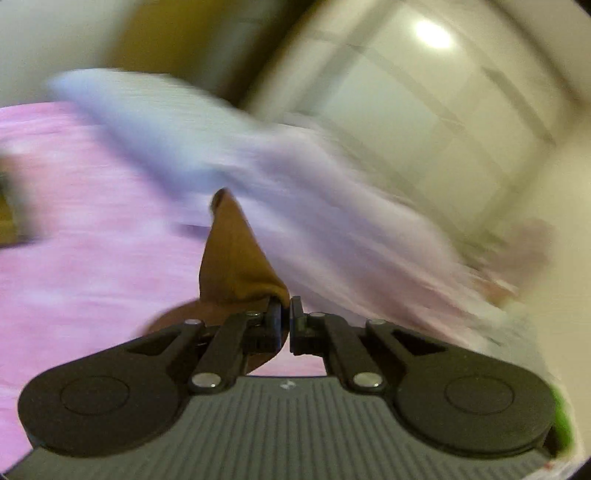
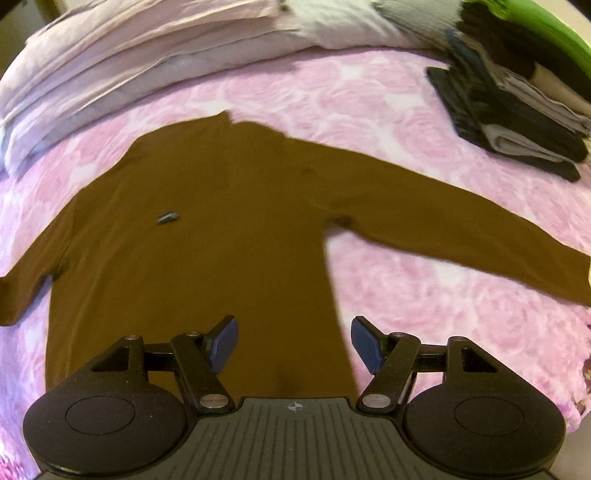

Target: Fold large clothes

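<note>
A brown long-sleeved shirt [image 2: 229, 221] lies flat on the pink rose-patterned bedspread [image 2: 424, 280], both sleeves spread outward, collar at the far side. A small blue-grey tag [image 2: 168, 218] shows on its chest. My right gripper [image 2: 293, 341] hovers open above the shirt's hem, nothing between its blue pads [image 2: 225, 341]. In the blurred left wrist view, my left gripper [image 1: 285, 314] is shut on a bunched piece of the brown shirt [image 1: 232, 258], which rises as a cone from the fingers. Which part of the shirt it holds I cannot tell.
A pale lilac quilt [image 2: 122, 62] lies bunched along the far side of the bed. A stack of folded dark and grey clothes [image 2: 517, 110] sits at the far right, with something green [image 2: 554, 33] behind it. The left wrist view shows pale bedding [image 1: 166, 122] and a tiled wall [image 1: 424, 129].
</note>
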### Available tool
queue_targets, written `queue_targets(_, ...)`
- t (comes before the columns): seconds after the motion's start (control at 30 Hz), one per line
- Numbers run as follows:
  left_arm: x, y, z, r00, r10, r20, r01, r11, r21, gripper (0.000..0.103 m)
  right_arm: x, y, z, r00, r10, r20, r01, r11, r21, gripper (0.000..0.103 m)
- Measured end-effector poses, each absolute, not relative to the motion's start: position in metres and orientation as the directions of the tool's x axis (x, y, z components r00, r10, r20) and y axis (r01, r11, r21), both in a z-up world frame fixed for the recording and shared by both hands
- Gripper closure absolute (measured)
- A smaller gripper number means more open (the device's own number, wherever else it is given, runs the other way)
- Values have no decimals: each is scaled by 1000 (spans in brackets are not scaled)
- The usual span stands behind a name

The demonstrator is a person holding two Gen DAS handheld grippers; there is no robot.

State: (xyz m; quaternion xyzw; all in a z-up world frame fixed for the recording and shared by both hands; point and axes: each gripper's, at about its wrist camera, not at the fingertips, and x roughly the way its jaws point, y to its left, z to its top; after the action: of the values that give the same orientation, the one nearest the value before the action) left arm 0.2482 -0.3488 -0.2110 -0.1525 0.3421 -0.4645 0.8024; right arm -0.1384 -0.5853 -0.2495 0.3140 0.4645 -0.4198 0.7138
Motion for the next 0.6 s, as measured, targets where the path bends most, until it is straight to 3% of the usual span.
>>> queue_targets(0.1, 168, -415, -195, 99, -952, -291, 746, 265, -611, 101, -160, -599, -249, 218, -316, -924, 904, 422, 69, 38)
queue_targets(0.2, 94, -470, -211, -107, -953, -284, 783, 95, -614, 81, -179, -615, -250, 211, -322, -923, 917, 391, 73, 38)
queue_targets(0.23, 74, -484, -226, -136, -926, -351, 803, 105, -587, 72, -184, -620, -253, 207, -317, -926, 922, 380, 76, 38)
queue_targets(0.37, 51, -488, -296, -87, -779, -622, 876, 237, -419, 76, -203, -634, -267, 198, -288, -937, 931, 355, 87, 38)
queue_targets(0.43, 68, -473, -324, -19, -698, -716, 875, 335, -350, 76, -210, -639, -275, 209, -277, -938, 930, 352, 104, 38)
queue_targets(0.6, 121, -442, -352, 172, -565, -807, 880, 456, -133, 76, -212, -653, -295, 347, -247, -904, 913, 310, 266, 39)
